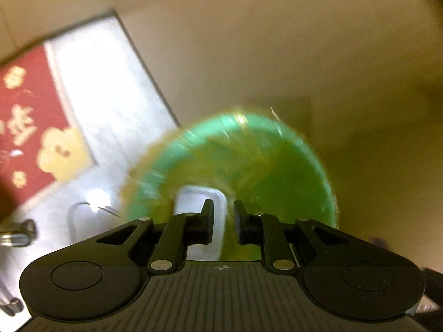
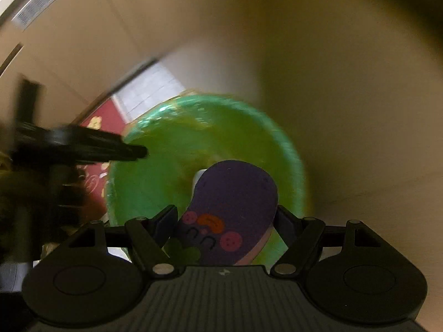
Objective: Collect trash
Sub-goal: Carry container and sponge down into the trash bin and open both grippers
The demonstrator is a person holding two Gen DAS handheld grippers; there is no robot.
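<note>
Right wrist view: my right fingers (image 2: 225,221) clamp a purple foam slipper (image 2: 235,199) above the green bin (image 2: 155,182) at twelve o'clock; my left fingers (image 1: 223,221) stand narrow over a white tub (image 1: 193,199). Next, I judge: release.

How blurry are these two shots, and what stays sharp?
Left wrist view: green bin and red mat smeared by motion, left tongs crisp. Right wrist view: bin and background streaked, purple item in the right tongs sharp; dim, yellowish light in both.

The bin (image 2: 210,149) stands on the floor (image 2: 360,110), with a mat (image 1: 30,127) to its left. The right tool (image 2: 225,221) hangs over the bin's near side with a slipper (image 2: 235,199) between its fingers. The left tool (image 1: 223,221) hangs over a container (image 1: 193,196) inside the bin.
</note>
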